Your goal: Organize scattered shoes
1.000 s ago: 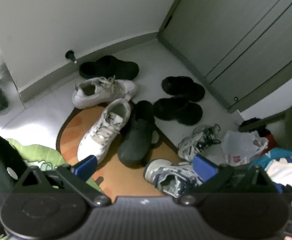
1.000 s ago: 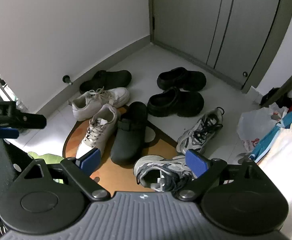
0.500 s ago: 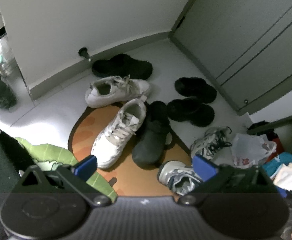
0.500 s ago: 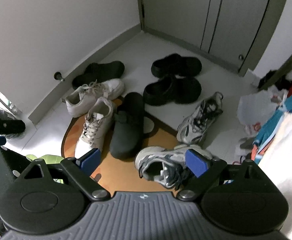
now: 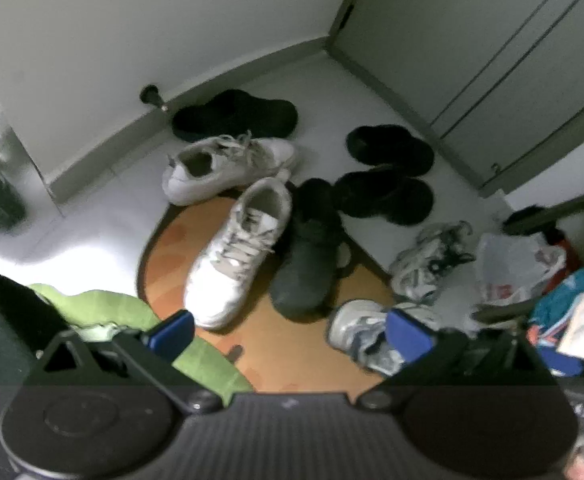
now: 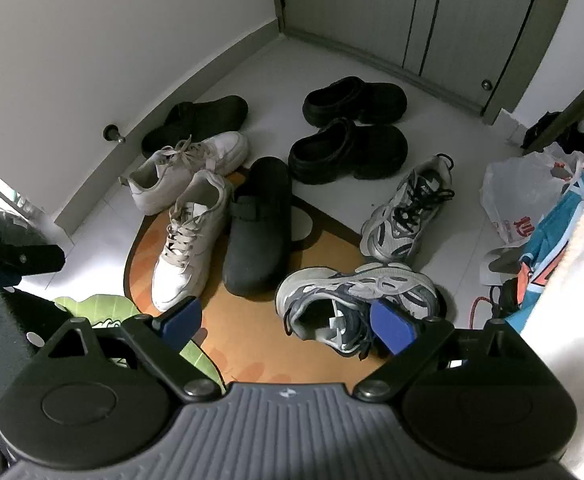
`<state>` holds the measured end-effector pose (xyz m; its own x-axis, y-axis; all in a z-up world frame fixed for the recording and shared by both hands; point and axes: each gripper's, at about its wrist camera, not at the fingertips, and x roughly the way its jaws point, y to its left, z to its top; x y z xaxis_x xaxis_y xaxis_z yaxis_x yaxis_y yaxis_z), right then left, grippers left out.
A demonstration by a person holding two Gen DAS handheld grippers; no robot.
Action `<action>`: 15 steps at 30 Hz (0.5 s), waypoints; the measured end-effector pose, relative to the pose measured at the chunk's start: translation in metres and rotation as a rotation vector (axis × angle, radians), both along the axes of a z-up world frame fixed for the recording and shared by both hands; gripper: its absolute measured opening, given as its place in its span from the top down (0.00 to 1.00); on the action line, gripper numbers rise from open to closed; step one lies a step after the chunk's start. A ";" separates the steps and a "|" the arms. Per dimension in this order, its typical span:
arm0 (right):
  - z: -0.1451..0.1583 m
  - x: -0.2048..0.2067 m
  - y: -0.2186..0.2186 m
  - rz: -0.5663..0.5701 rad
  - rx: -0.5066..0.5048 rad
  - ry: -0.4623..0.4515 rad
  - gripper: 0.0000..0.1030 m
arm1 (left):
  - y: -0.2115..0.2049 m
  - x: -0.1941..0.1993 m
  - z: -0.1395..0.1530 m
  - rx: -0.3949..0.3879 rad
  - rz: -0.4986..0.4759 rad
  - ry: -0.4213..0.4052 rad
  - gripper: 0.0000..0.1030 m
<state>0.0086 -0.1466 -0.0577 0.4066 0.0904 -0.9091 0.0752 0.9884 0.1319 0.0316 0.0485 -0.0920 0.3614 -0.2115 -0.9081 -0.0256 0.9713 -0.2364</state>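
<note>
A: Both grippers have shifted over the last second. Left gripper has swung so the shoe pile sits more central in its view; that view is blurred, so it's mid-move. Right gripper has dropped closer to the near grey trainer.

B: Holding anything?

A: No. Both sets of fingers are spread wide, nothing between the pads. No shoe has moved.

B: Layout?

A: White sneaker and dark clog side by side on the orange mat. Second white sneaker and a black clog far left, near the wall. Black chunky pair far centre, together already. Other grey trainer right, off the mat, near a plastic bag.

B: So?

A: Approach phase only, sorting not started. My guess: right goes for the near grey trainer, its blue pad is right beside the collar. Laces are loose, could snag.
</note>
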 end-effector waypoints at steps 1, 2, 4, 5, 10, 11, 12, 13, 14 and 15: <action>-0.001 0.001 0.000 -0.001 0.000 0.001 0.08 | 0.000 0.001 0.000 0.004 0.002 -0.005 0.01; -0.003 0.001 0.000 -0.003 0.001 0.003 0.08 | -0.001 0.001 0.002 0.014 0.000 -0.017 0.01; -0.007 0.003 -0.001 -0.010 0.013 0.009 0.08 | -0.006 0.002 0.007 0.044 -0.016 -0.049 0.00; -0.009 0.005 -0.002 -0.014 0.020 0.013 0.08 | -0.008 0.003 0.009 0.054 -0.022 -0.061 0.00; -0.015 0.010 -0.004 -0.003 0.040 0.014 0.08 | -0.017 0.012 0.007 0.020 -0.012 -0.050 0.00; -0.018 0.012 -0.004 0.003 0.041 0.015 0.08 | -0.019 0.015 0.007 0.019 -0.015 -0.048 0.00; -0.020 0.014 -0.005 0.007 0.041 0.016 0.08 | -0.022 0.017 0.006 0.018 -0.018 -0.047 0.01; -0.023 0.016 -0.006 0.008 0.044 0.018 0.08 | -0.024 0.019 0.006 0.017 -0.017 -0.047 0.01; -0.026 0.018 -0.007 0.007 0.048 0.021 0.08 | -0.026 0.021 0.005 0.016 -0.013 -0.048 0.01; -0.030 0.020 -0.009 0.003 0.056 0.023 0.08 | -0.027 0.024 0.004 0.020 -0.003 -0.045 0.01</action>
<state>0.0289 -0.1561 -0.0877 0.3855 0.1423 -0.9117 0.0757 0.9798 0.1850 0.0558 0.0215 -0.0884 0.4011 -0.1948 -0.8951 -0.0126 0.9759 -0.2180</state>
